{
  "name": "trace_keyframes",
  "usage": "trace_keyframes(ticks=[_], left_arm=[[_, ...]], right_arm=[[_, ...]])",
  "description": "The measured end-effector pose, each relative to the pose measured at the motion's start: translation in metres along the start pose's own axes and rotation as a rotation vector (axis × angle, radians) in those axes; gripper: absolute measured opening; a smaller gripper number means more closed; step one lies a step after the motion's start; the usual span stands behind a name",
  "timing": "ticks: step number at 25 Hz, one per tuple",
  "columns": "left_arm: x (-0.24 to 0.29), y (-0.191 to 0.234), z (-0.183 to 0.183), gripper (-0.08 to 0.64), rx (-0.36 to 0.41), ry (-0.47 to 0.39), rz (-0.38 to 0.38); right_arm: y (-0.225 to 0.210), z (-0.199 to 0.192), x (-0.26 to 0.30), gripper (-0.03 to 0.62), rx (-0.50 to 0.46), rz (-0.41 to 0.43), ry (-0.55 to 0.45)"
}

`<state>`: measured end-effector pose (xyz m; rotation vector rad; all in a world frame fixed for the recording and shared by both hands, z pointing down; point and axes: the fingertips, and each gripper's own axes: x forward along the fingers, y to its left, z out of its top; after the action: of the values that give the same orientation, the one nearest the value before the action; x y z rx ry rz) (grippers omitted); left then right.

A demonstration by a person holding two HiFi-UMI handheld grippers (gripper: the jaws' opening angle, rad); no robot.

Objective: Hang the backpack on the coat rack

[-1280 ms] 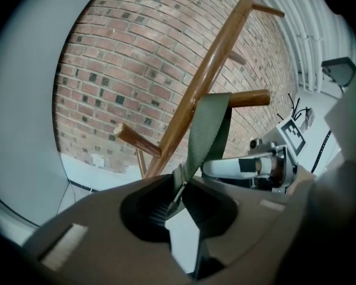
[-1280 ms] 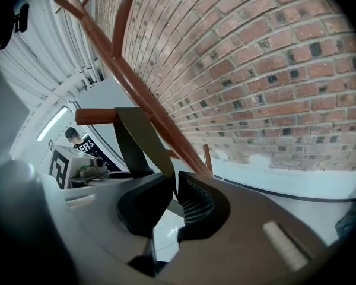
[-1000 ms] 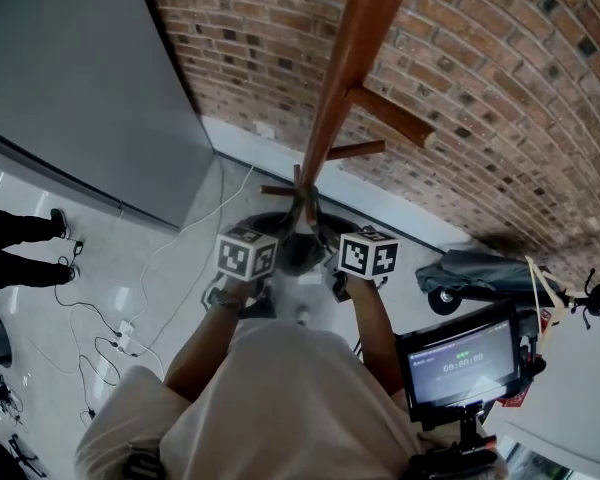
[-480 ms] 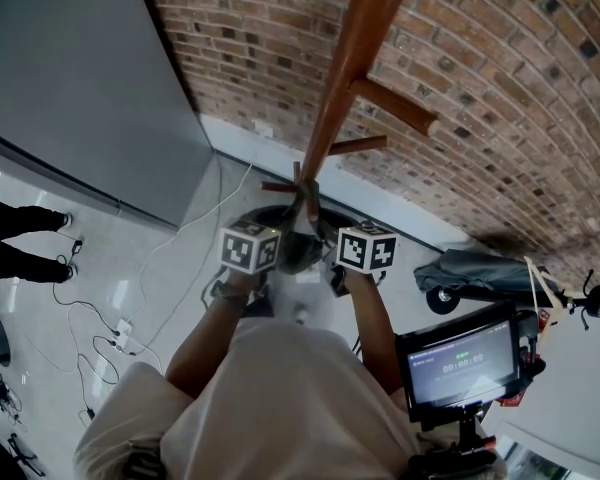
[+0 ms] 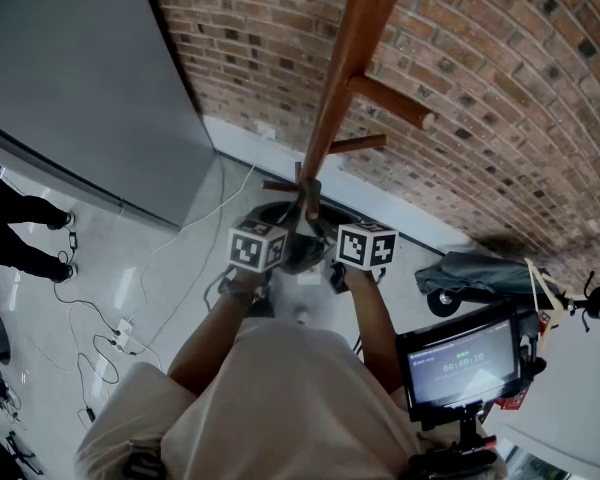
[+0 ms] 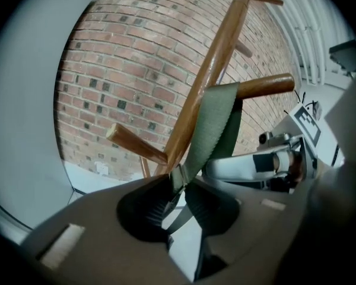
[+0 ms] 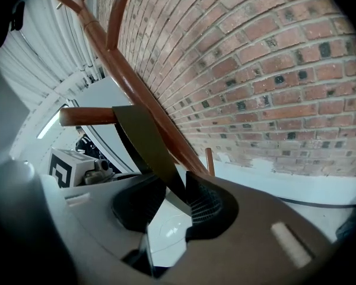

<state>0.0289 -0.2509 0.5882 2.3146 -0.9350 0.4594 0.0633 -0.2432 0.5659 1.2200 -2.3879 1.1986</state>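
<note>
Coat rack: wooden pole, seen against a brick wall.
Backpack strap: looped over a low peg and passed down between both pairs of jaws.
Left gripper: jaws just opened, strap released.
Right gripper: jaws just opened, strap released.

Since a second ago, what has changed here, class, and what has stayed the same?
The left gripper and right gripper have just been opening their jaws, releasing the green strap, which still runs between them, looped over a peg. The coat rack stayed put.
</note>
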Motion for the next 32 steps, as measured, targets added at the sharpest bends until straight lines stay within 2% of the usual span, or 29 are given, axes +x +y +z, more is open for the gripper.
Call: trace_keyframes(ticks=[15,20,24,26,29,32], left_arm=[[-0.011,-0.003,0.007,0.132,0.056,-0.064,0.028],[-0.024,-0.009,0.013,0.133,0.108,-0.09,0.043],[-0.04,-0.011,0.024,0.078,0.11,-0.123,0.04],[-0.049,-0.011,0.033,0.007,0.142,-0.146,0.056],[-0.062,-0.015,0.052,0.0,0.241,-0.177,0.08],[-0.073,-0.023,0.073,0.0,0.324,-0.21,0.093]], right_arm=[[0.001,-0.005,-0.014,0.135,-0.013,0.003,-0.006],[0.005,-0.002,-0.026,0.126,-0.076,-0.025,-0.016],[0.016,0.009,-0.038,0.099,-0.143,-0.036,-0.027],[0.02,0.018,-0.045,0.079,-0.176,-0.053,-0.044],[0.026,0.04,-0.059,0.003,-0.228,-0.097,-0.114],[0.037,0.062,-0.073,0.003,-0.271,-0.115,-0.18]])
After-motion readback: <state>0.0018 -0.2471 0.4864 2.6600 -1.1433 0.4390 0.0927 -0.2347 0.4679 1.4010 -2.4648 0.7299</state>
